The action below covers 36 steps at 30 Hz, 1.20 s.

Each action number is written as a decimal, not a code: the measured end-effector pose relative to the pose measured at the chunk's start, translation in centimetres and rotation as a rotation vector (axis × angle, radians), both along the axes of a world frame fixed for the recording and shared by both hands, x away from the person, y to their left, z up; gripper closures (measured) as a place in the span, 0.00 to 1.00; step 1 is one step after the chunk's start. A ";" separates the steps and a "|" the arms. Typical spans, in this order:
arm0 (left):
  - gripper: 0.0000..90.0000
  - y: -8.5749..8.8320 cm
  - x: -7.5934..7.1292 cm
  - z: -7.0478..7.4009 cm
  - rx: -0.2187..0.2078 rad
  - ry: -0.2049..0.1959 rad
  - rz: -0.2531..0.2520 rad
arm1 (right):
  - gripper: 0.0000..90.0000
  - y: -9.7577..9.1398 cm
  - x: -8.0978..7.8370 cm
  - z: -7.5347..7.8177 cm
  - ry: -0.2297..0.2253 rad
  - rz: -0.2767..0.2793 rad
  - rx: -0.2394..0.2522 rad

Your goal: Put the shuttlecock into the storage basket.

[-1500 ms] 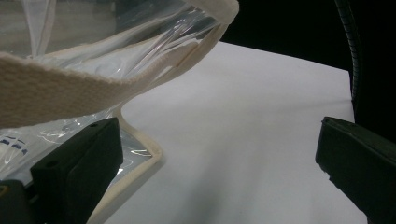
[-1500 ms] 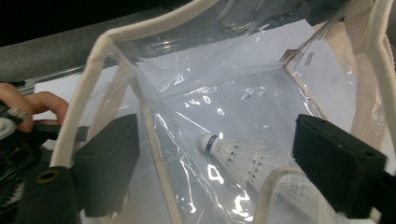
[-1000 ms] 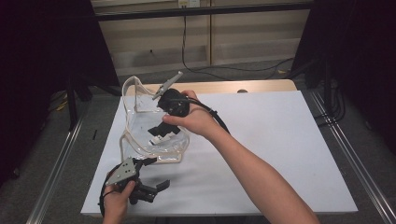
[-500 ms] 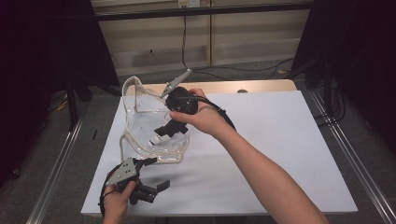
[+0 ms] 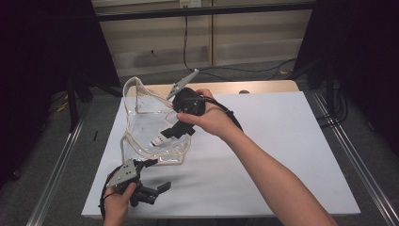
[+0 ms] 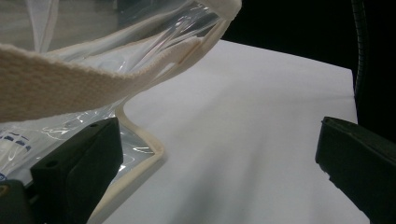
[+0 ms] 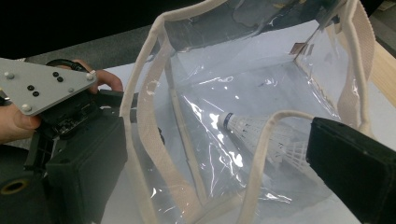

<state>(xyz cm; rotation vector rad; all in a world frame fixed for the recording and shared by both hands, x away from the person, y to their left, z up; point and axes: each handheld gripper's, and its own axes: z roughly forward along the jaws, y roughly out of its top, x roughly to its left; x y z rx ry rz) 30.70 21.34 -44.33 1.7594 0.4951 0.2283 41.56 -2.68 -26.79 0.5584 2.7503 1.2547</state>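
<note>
On the table's left half stands a clear bag (image 5: pixel 153 127) with a shuttlecock (image 7: pixel 261 135) already inside — loading looks done. Right tool (image 5: pixel 171 134) hovers wide at its mouth; left tool (image 5: pixel 150 186) waits wide near its corner.

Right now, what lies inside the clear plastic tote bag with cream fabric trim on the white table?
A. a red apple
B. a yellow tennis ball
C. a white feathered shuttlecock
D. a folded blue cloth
C. In the right gripper view, a white feathered shuttlecock with a dark band at its cork lies inside the clear plastic tote bag, seen through its wall between the open jaws of the right gripper.
</note>
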 end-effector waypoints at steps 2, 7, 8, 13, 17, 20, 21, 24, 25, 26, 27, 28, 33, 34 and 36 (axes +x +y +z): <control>0.01 0.0 0.0 0.0 0.001 0.000 0.000 | 0.06 -0.2 -0.1 0.0 0.002 -0.003 0.001; 0.01 0.1 0.0 0.0 -0.004 -0.002 0.002 | 0.06 -0.9 -0.2 -0.3 0.007 -0.003 0.004; 0.01 0.1 0.0 -0.1 -0.003 0.003 0.005 | 0.06 -0.9 -0.2 -0.3 0.010 -0.005 0.006; 0.01 0.3 -0.1 0.0 -0.009 0.006 0.011 | 0.06 -1.5 -0.3 -0.6 0.013 -0.004 0.005; 0.01 0.2 -0.1 0.0 -0.006 0.000 0.007 | 0.07 -1.9 -0.6 -0.9 0.019 -0.002 0.002; 0.01 0.1 -0.1 0.1 0.001 -0.002 0.003 | 0.07 -2.4 -0.9 -1.0 0.016 0.000 0.006; 0.01 0.1 -0.1 0.1 -0.001 0.000 0.003 | 0.07 -2.6 -1.0 -1.1 0.017 -0.002 0.010; 0.01 0.0 -0.1 0.0 -0.001 0.004 0.003 | 0.07 -3.1 -1.2 -1.1 0.016 -0.001 0.012; 0.01 0.1 -0.1 0.0 -0.001 0.001 0.003 | 0.07 -3.2 -1.2 -1.1 0.016 -0.002 0.011; 0.01 0.1 -0.1 0.1 -0.001 -0.001 0.004 | 0.06 -3.5 -1.3 -1.0 0.012 -0.003 0.018; 0.01 0.1 -0.1 0.1 -0.005 0.001 0.004 | 0.06 -3.6 -1.3 -1.0 0.014 -0.005 0.020; 0.01 0.1 -0.1 0.1 -0.006 0.002 0.004 | 0.06 -3.8 -1.3 -1.0 0.012 -0.006 0.027; 0.01 0.1 -0.2 0.0 0.002 0.002 0.004 | 0.06 -4.6 -1.6 -1.3 0.010 -0.008 0.029; 0.01 0.1 -0.2 0.0 0.001 0.002 0.005 | 0.06 -4.8 -1.6 -1.5 0.013 -0.007 0.034; 0.01 0.1 -0.2 0.0 -0.001 0.003 0.005 | 0.06 -5.2 -1.7 -1.7 0.010 -0.005 0.046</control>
